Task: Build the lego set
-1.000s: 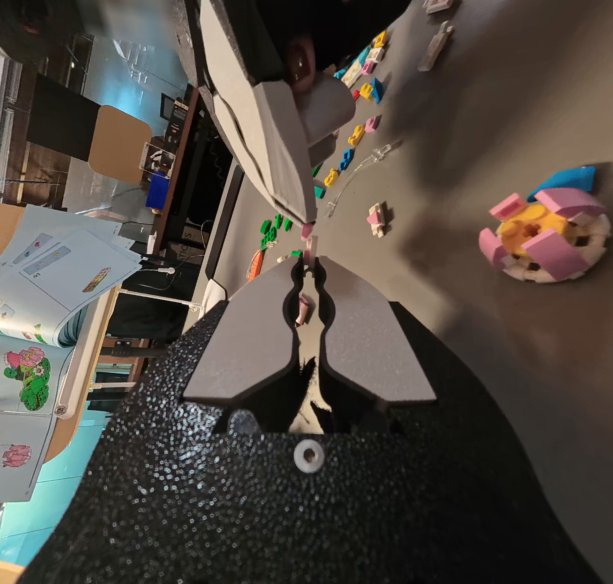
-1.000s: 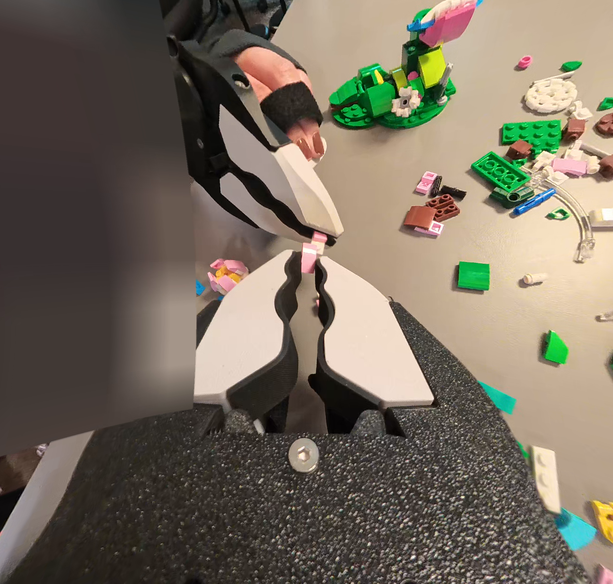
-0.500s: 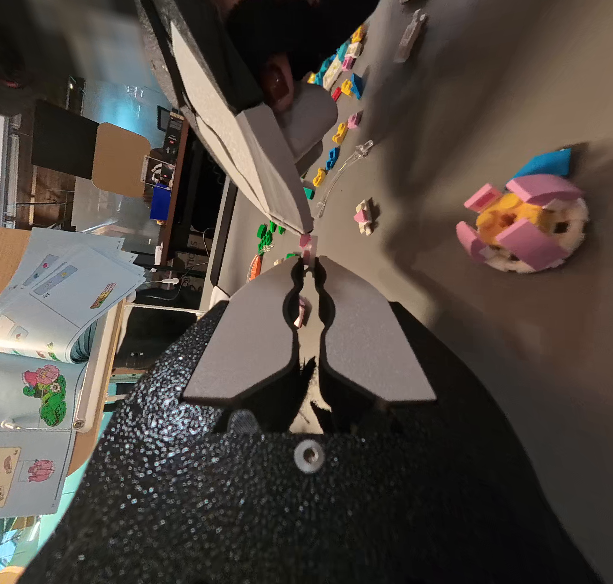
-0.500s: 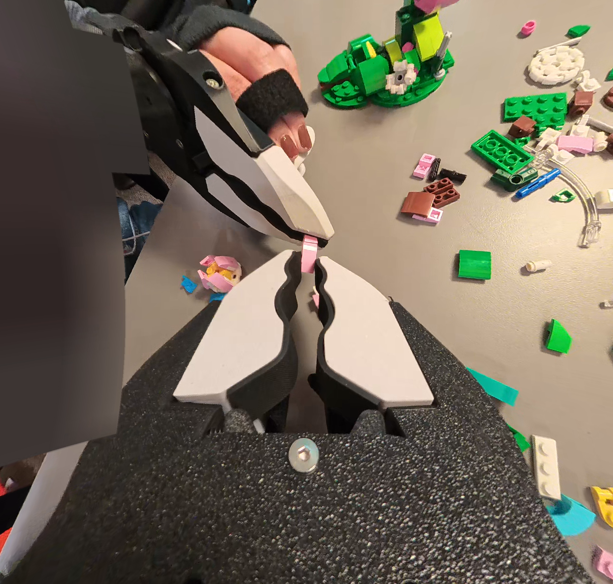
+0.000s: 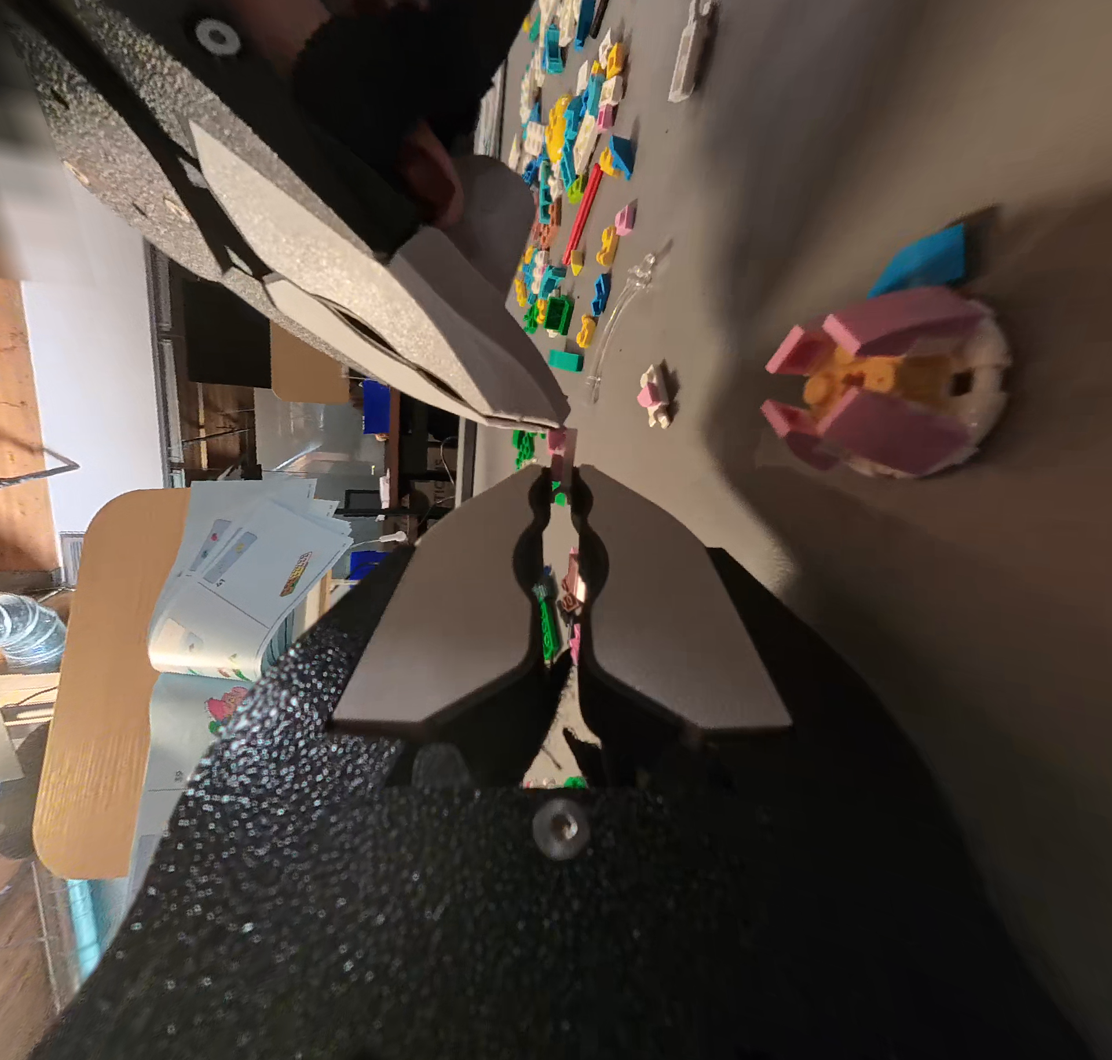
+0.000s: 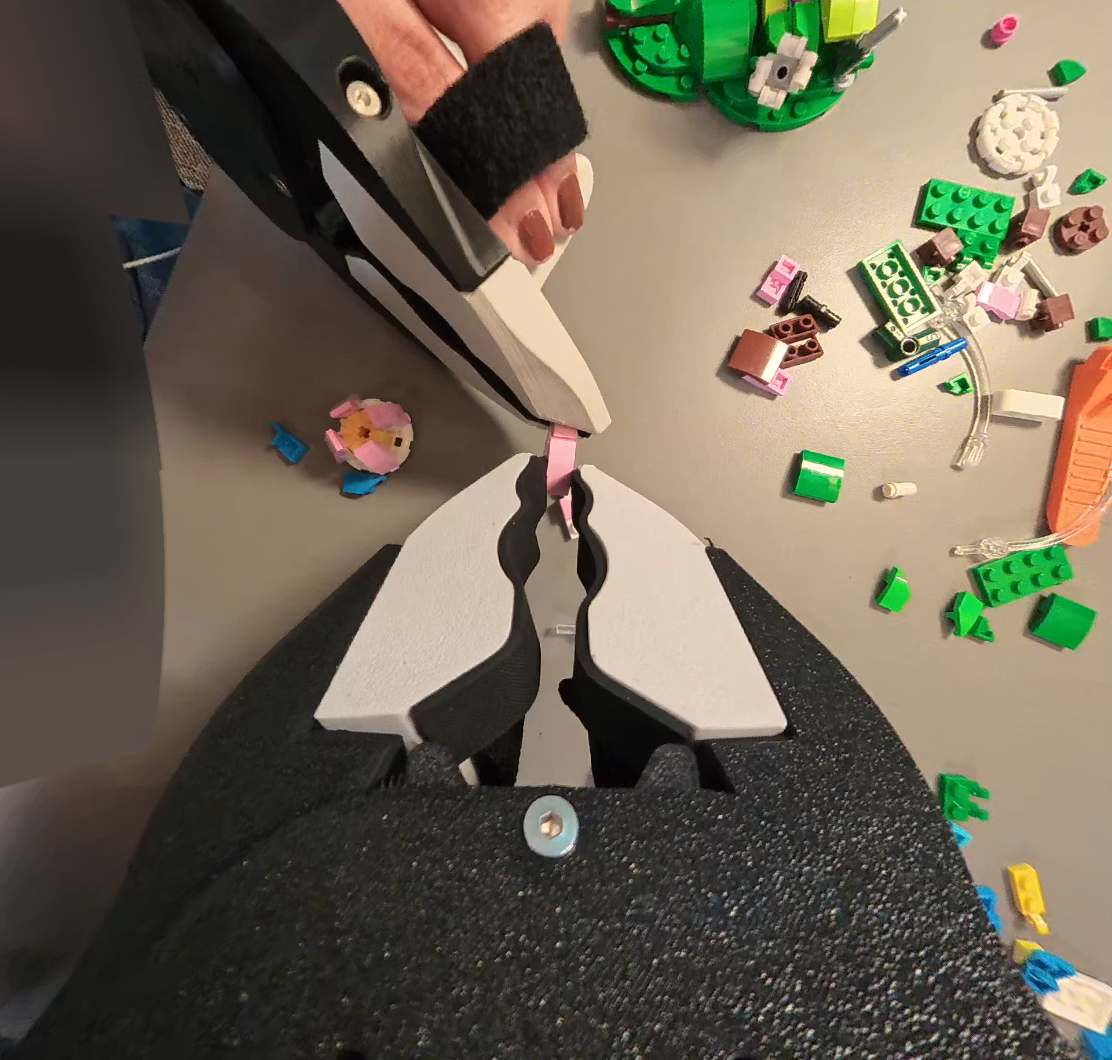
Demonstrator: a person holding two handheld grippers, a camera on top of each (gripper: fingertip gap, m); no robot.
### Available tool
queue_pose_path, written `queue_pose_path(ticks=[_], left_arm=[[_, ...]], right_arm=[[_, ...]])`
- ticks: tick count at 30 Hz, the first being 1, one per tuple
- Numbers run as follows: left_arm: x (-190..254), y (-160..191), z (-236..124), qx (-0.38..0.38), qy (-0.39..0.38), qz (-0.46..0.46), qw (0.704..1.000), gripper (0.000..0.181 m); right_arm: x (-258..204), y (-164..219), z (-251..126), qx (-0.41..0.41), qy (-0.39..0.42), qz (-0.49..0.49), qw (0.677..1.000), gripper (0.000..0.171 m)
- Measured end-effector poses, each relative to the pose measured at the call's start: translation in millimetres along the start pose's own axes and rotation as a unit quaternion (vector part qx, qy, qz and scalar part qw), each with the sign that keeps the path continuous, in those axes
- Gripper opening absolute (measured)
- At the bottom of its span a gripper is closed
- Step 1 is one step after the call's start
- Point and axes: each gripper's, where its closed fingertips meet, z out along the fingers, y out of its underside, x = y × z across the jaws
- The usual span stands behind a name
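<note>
Leaving bare grey counter [image 6: 692, 261] at mid-frame, loose bricks crowd the right edge and a green flower model [image 6: 740, 38] the top. The right hand-held gripper [image 6: 556, 477] is pinched narrow on a pink brick [image 6: 559, 459]; the left hand-held gripper [image 5: 562, 477], equally narrow, grips its far end. A pink flower build [image 6: 370, 444] lies lower left, apart. An instruction booklet [image 5: 240, 580] sits left.
</note>
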Motion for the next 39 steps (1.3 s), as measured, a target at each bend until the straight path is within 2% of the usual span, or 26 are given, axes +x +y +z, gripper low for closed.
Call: queue_pose_path(ticks=[17,24,28,33,39], left_arm=[[-1.1,-5.8,-2.1,-0.005,-0.030,0.071,0.997,0.005],[-1.6,-4.7,-1.4,-0.006,-0.027,0.056,0.998,0.005],[-2.1,-1.2,-0.5,-0.009,-0.020,0.034,0.999,0.005],[0.2,-1.8,0.7,-0.009,-0.014,0.037,0.999,0.005],[0.7,-0.4,1.5,-0.011,-0.008,0.026,1.000,0.005]], right_arm=[[-3.7,2.2,-2.4,-0.054,0.049,-0.059,0.996,0.007],[-2.6,3.1,-3.2,-0.049,0.060,-0.055,0.995,0.008],[0.4,23.0,-9.3,-0.055,0.064,-0.012,0.996,0.007],[-14.1,58.2,0.0,-0.110,0.058,0.006,0.992,0.007],[-18.7,61.7,1.6,-0.098,0.075,0.010,0.992,0.008]])
